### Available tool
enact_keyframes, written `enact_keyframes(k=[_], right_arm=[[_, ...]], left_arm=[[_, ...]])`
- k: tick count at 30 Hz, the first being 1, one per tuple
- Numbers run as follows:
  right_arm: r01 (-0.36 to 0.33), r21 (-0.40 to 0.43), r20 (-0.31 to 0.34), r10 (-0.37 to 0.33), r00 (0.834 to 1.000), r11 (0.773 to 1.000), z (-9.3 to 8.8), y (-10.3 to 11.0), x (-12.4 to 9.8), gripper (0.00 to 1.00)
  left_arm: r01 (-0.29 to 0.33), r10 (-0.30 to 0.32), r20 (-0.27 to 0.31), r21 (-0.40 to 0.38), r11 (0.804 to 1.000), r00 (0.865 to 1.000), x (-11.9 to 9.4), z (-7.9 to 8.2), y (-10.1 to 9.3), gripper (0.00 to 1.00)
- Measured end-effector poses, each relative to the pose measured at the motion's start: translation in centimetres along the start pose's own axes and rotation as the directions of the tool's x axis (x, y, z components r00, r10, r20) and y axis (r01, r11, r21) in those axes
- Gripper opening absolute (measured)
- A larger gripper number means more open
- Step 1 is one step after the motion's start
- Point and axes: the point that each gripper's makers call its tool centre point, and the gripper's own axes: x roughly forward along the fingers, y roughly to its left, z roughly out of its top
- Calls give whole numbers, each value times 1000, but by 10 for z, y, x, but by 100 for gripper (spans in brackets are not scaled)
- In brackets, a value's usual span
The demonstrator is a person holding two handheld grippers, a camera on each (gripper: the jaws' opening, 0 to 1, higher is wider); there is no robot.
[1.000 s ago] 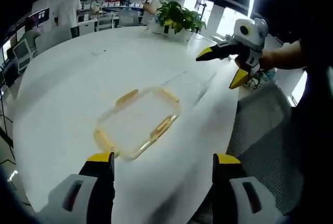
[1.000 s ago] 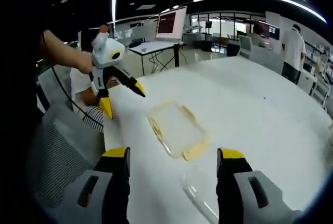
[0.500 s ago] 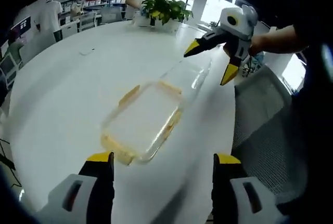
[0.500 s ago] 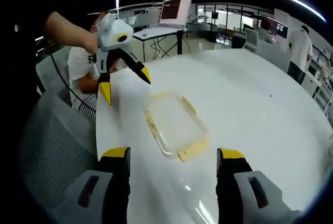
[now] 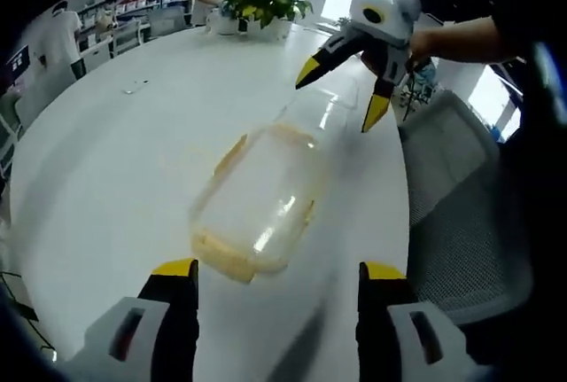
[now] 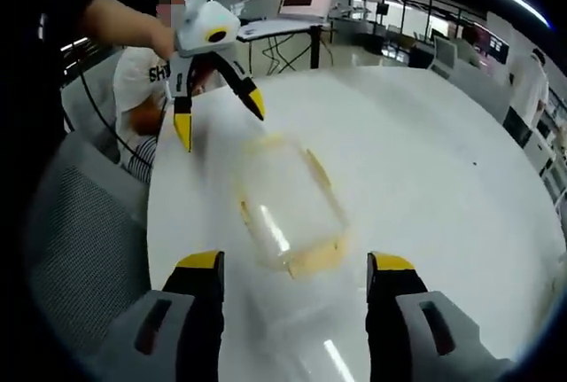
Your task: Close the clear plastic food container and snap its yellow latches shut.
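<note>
Item: clear food container (image 5: 257, 200) with yellow latches (image 5: 232, 259), lying on my white worktop (image 5: 106, 160), just beyond the chair-side edge. My left hand-held gripper (image 5: 275, 271): jaws wide, holding nothing, short of the container. My right hand-held gripper (image 6: 294, 264): jaws wide, holding nothing. Potted plant (image 5: 252, 1) at the worktop's far end.

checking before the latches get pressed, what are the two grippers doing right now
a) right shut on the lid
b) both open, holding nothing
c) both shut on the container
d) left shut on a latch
b: the left gripper and the right gripper both have their jaws spread wide with nothing between them, and the container lies untouched on the table.
</note>
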Motion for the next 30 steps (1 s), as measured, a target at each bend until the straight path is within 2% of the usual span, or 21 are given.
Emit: enact_keyframes(k=[8, 15, 20, 26, 30], right_arm=[[-48, -94, -106, 38, 994, 994, -8, -6, 10, 60], [-94, -170, -176, 64, 982, 981, -10, -10, 20, 57], [-110, -176, -204, 73, 976, 978, -14, -12, 27, 57], [-132, -193, -240, 84, 967, 972, -17, -12, 33, 54], [-136, -197, -263, 82, 961, 971, -18, -14, 37, 54]], left_arm=[[19, -17, -37, 57, 998, 999, 8, -3, 8, 69], [8, -1, -79, 92, 996, 997, 13, -3, 22, 67], [14, -2, -100, 119, 993, 995, 16, -2, 28, 67], [33, -2, -152, 205, 978, 988, 18, -10, 34, 64], [40, -5, -154, 227, 973, 988, 20, -9, 39, 62]])
